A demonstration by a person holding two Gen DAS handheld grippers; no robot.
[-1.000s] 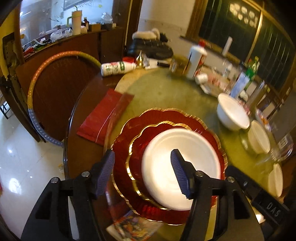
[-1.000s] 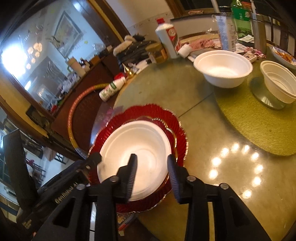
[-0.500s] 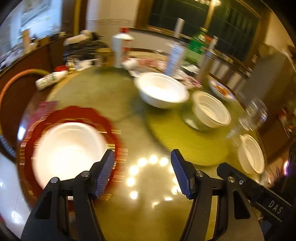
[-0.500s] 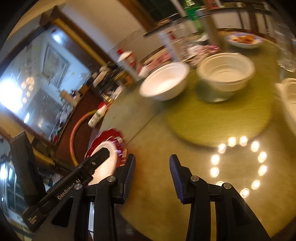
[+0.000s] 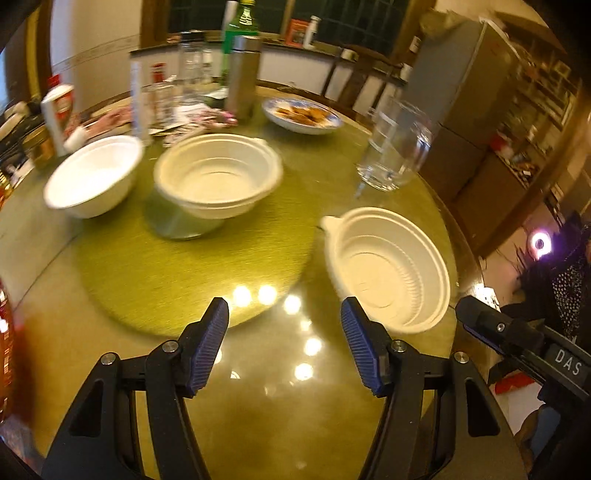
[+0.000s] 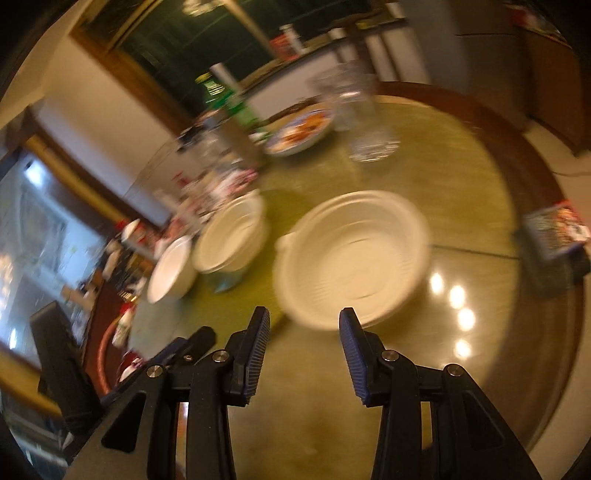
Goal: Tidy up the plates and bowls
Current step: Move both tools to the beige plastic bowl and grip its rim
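- I am holding the left gripper over the near part of the round table, jaws spread wide, nothing between them.
- I am holding the right gripper above the same glossy top, jaws well apart and empty; its view is blurring.
- Just beyond the left gripper's right-hand finger a ribbed white bowl is sitting upright toward the table's right edge; in the right wrist view it is lying straight ahead of the open jaws, not touching them.
- A round green mat is covering the table's middle, just left of that bowl.
- On the mat's far side a second ribbed bowl is resting tilted on a shiny metal base.
- Left of it a smooth white bowl is sitting near the table's left edge.
- A clear glass jug is standing beyond the near bowl, toward the far right edge.
- At the far edge a blue-rimmed plate of food, a steel flask and a green bottle are standing close together.
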